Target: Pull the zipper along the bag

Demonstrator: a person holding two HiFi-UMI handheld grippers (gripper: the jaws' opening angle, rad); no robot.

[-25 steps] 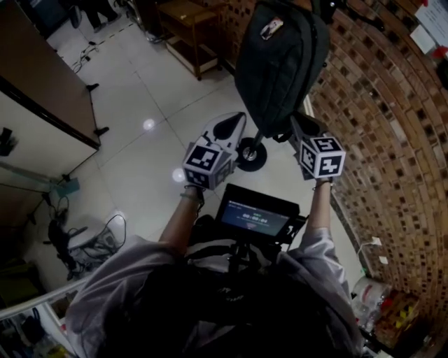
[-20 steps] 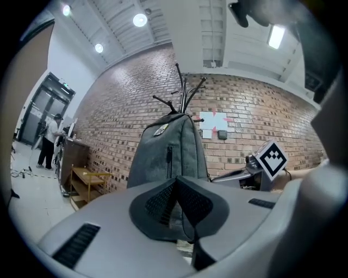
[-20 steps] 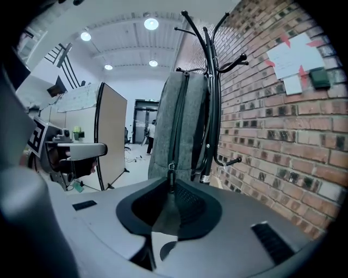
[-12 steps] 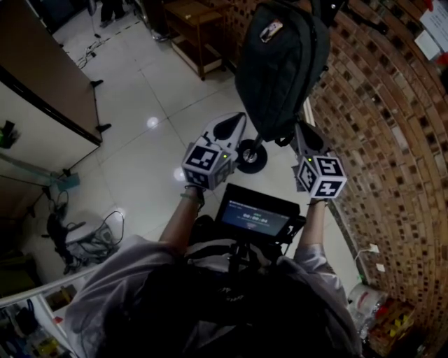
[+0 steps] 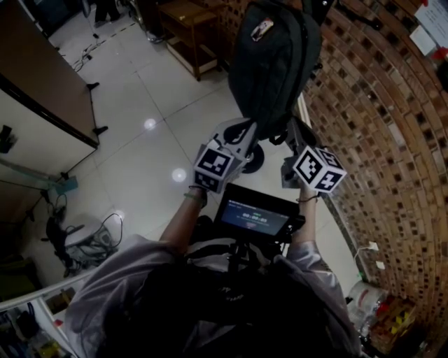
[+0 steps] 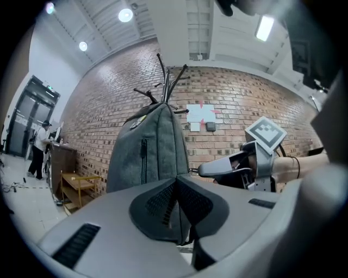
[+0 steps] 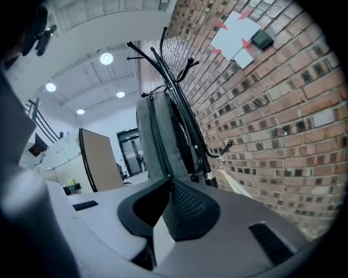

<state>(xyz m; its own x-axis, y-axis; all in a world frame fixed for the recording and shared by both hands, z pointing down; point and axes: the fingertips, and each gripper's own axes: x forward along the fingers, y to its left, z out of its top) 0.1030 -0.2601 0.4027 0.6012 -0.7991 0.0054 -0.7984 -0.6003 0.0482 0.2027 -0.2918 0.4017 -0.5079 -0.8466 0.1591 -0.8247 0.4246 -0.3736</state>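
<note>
A dark grey backpack [image 5: 273,63] hangs from a black coat rack [image 7: 179,92] by the brick wall. In the left gripper view the bag [image 6: 147,152] shows a short zip on its front. My left gripper [image 5: 246,130] is shut, its tips at the bag's bottom edge; whether fabric is pinched I cannot tell. My right gripper [image 5: 292,129] is at the bag's lower right edge. Its jaws are closing, the tips [image 7: 167,182] meeting on the dark zipper line of the bag [image 7: 160,141]. A small dark zipper pull [image 6: 191,170] shows at that gripper's tip.
The brick wall [image 5: 378,105] runs close along the right. The rack's black wheel [image 5: 250,157] is on the tiled floor below the bag. A dark screen [image 5: 255,213] hangs at my chest. A wooden shelf [image 5: 189,21] stands behind the bag, and a person [image 6: 38,149] far left.
Both grippers have moved inward to the bag's bottom. The left one went right and up to the lower edge. The right one swung left to the bag's side.
</note>
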